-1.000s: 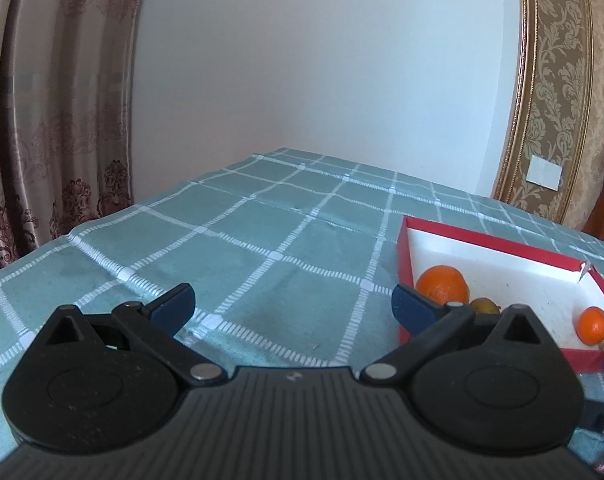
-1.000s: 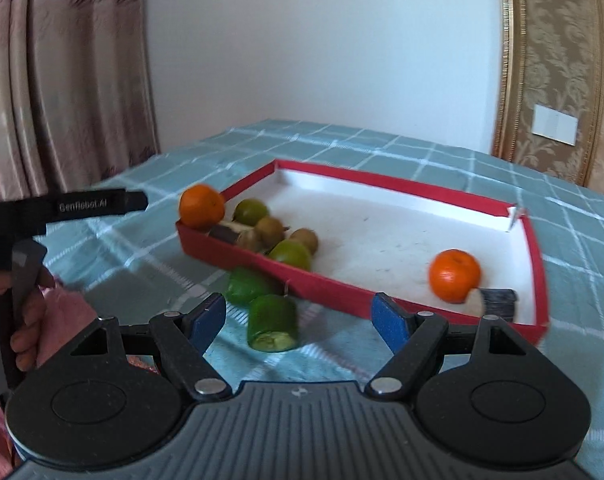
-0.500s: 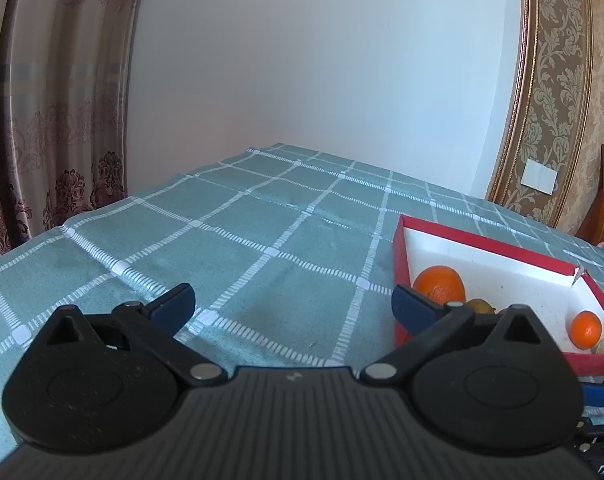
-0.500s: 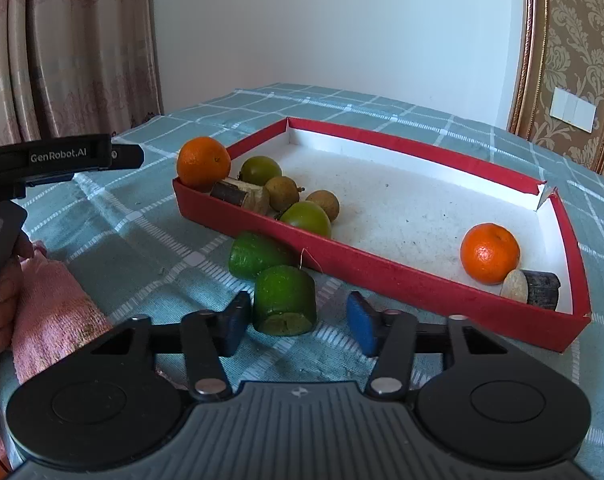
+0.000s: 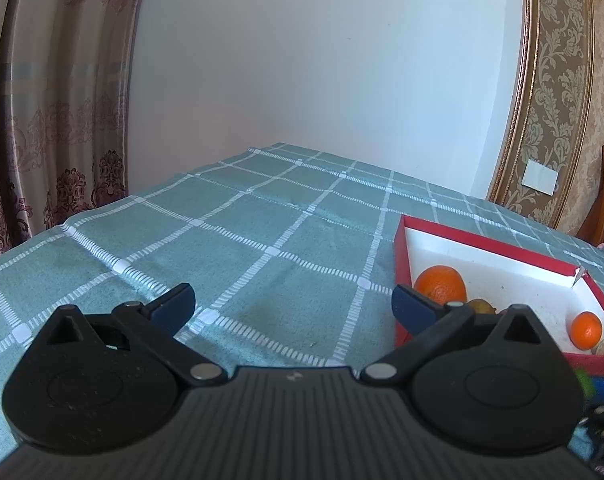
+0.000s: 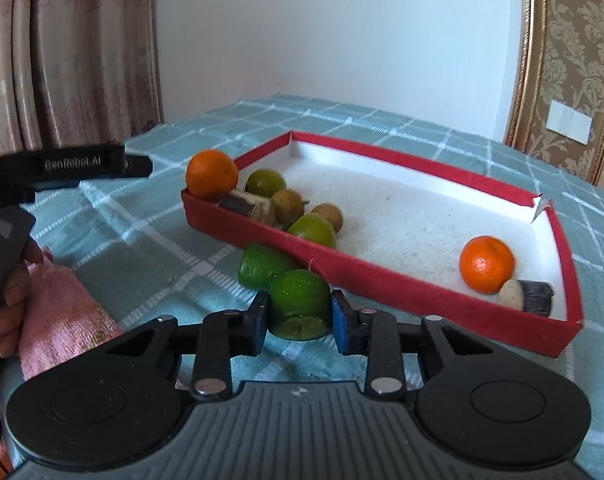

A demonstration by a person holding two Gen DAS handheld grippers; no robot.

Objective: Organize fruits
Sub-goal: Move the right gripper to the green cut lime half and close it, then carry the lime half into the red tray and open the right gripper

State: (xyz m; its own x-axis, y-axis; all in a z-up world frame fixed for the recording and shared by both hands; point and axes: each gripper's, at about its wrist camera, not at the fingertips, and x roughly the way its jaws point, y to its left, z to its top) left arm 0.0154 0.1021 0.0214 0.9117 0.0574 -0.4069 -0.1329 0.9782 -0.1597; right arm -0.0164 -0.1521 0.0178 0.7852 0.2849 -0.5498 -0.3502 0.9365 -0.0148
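My right gripper (image 6: 299,318) has just closed its jaws onto the near green fruit (image 6: 299,303), ready for the red tray (image 6: 382,284); my left gripper (image 5: 293,307) waits wide open.

The only readable text is "GenRobot.AI", on the black left gripper (image 6: 81,164) at the left of the frame.

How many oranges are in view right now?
2. One orange sits at the near-left corner of the red tray; the other orange is near its right end. None seems hidden.
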